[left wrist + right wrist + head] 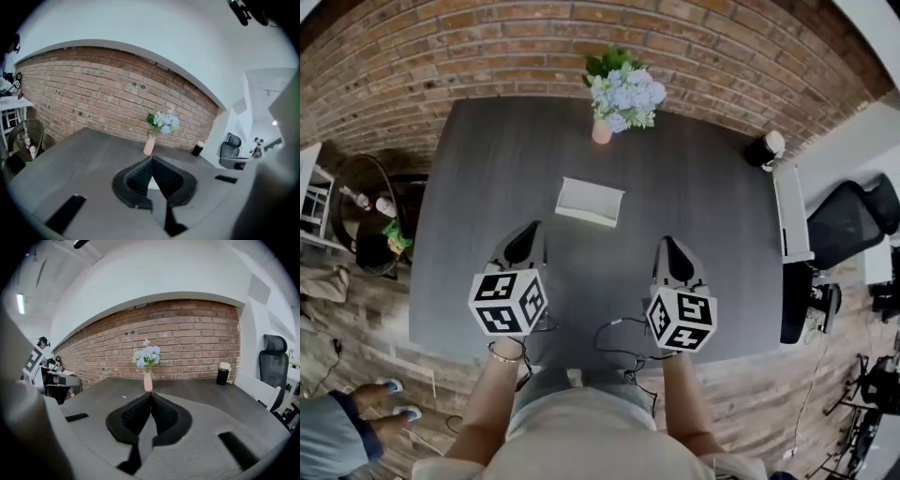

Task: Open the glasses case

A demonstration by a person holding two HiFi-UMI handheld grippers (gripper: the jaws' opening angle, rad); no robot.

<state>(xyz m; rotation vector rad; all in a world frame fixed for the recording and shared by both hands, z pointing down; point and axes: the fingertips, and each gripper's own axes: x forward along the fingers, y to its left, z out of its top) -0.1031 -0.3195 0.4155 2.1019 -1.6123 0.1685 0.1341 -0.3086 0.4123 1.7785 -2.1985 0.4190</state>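
Observation:
The glasses case (591, 202) is a white, flat rectangular box lying on the dark grey table (487, 187), a little beyond the middle. Whether its lid is up cannot be told. My left gripper (531, 229) hovers above the table just near and left of the case, jaws shut with nothing between them. My right gripper (667, 243) hovers near and right of it, also shut and empty. In the left gripper view the closed left gripper (151, 159) hides most of the case; a white sliver of the case (153, 183) shows behind it. The right gripper (151, 394) points toward the vase.
A pink vase of blue and white flowers (602, 129) stands at the table's far edge before a brick wall. A black cylinder with a white top (764, 150) sits at the far right corner. A white side desk (792, 211) and office chair (853, 220) lie right; a person's feet (394, 398) lower left.

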